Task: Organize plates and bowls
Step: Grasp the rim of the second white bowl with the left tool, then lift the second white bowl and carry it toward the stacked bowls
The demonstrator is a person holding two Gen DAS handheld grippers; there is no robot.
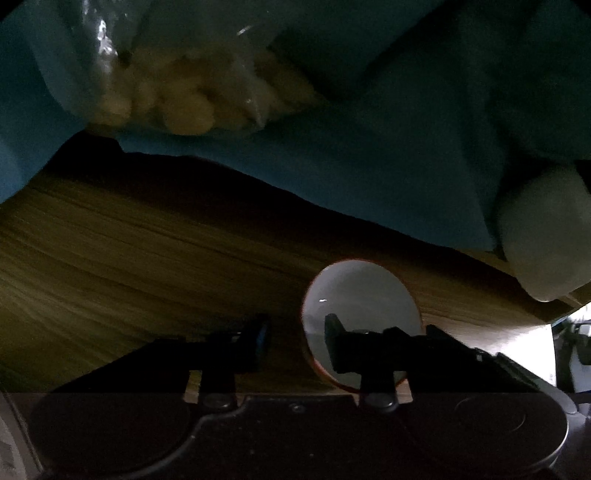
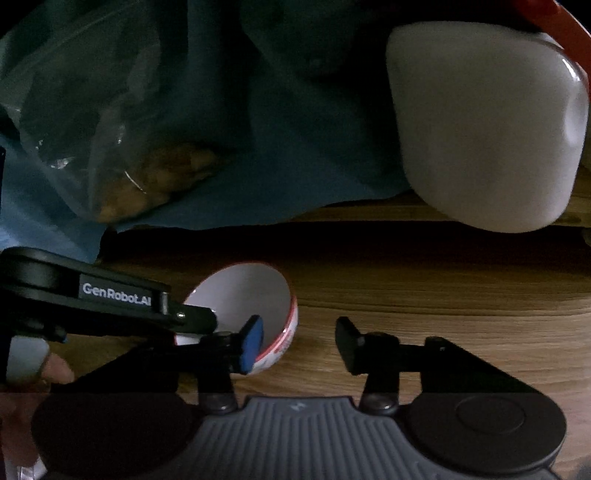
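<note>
A small bowl point(image 1: 364, 291), white inside with a red rim, stands on the wooden table point(image 1: 129, 258). My left gripper point(image 1: 297, 334) straddles its left rim: the blue-padded finger is outside and the other finger is inside. Bare wood shows between the outer pad and the rim, so it is open. In the right wrist view the bowl point(image 2: 247, 295) shows a red pattern on its outer wall. My right gripper point(image 2: 299, 343) straddles the right wall, blue pad inside and black finger well clear outside, also open. The left tool's black housing point(image 2: 114, 291) reaches in from the left.
A blue sheet point(image 1: 369, 166) covers the far side of the table. On it lie a clear bag of pale yellow pieces point(image 1: 177, 99) and a white rounded container point(image 2: 487, 125). A red edge point(image 2: 554, 22) shows at top right. A person's fingers point(image 2: 55, 369) hold the left tool.
</note>
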